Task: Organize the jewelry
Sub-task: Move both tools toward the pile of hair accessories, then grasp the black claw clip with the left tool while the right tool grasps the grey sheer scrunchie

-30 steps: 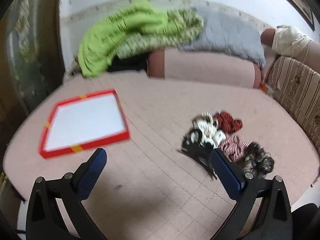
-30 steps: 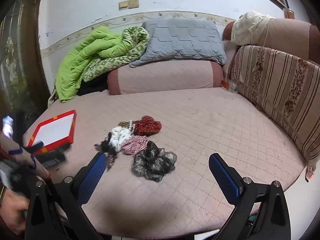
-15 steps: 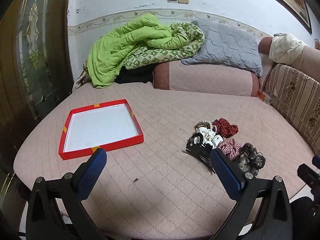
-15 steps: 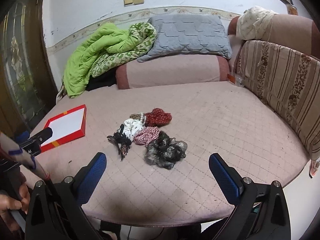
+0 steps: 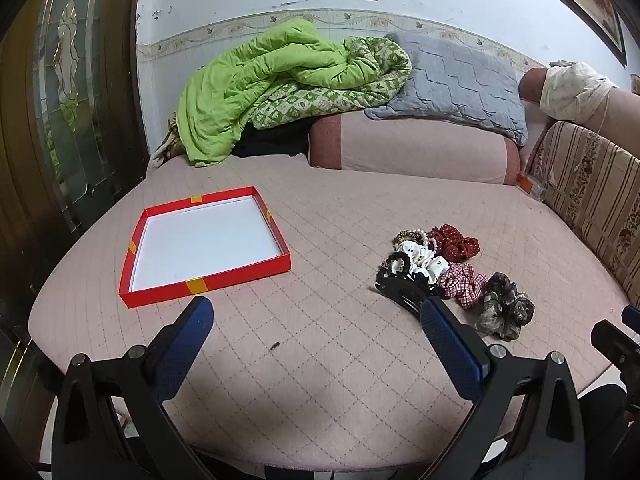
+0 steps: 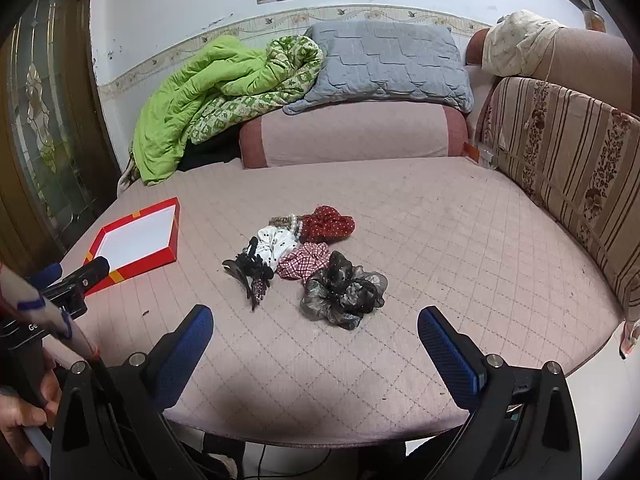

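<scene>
A shallow red tray [image 5: 138, 232] [image 6: 170, 254] with a white floor lies empty on the left of the pink quilted bed. Right of it sits a heap of hair accessories: a red dotted scrunchie [image 5: 456, 242] [image 6: 328, 222], a white dotted scrunchie [image 5: 420, 258] [image 6: 276, 242], a red checked scrunchie [image 5: 462, 284] [image 6: 304, 264], a dark sheer scrunchie [image 5: 504, 310] [image 6: 344, 290], a black hair clip [image 5: 400, 292] [image 6: 248, 272] and a pearl band [image 6: 296, 226]. My left gripper [image 5: 316, 322] hangs open over the bed's front edge, holding nothing. My right gripper [image 6: 314, 330] is open too, in front of the heap.
A green quilt [image 5: 272, 80] [image 6: 208, 92], a grey pillow [image 5: 460, 76] [image 6: 384, 64] and a pink bolster [image 5: 408, 148] [image 6: 352, 132] lie at the back. A striped cushion [image 6: 568, 160] lines the right side. A dark glass-panelled door [image 5: 60, 100] stands on the left. A hand [image 6: 20, 412] holds the left gripper.
Both grippers have shifted and steadied, so each view shows tray and heap a little nearer. Both stay open and nothing on the bed has moved.
</scene>
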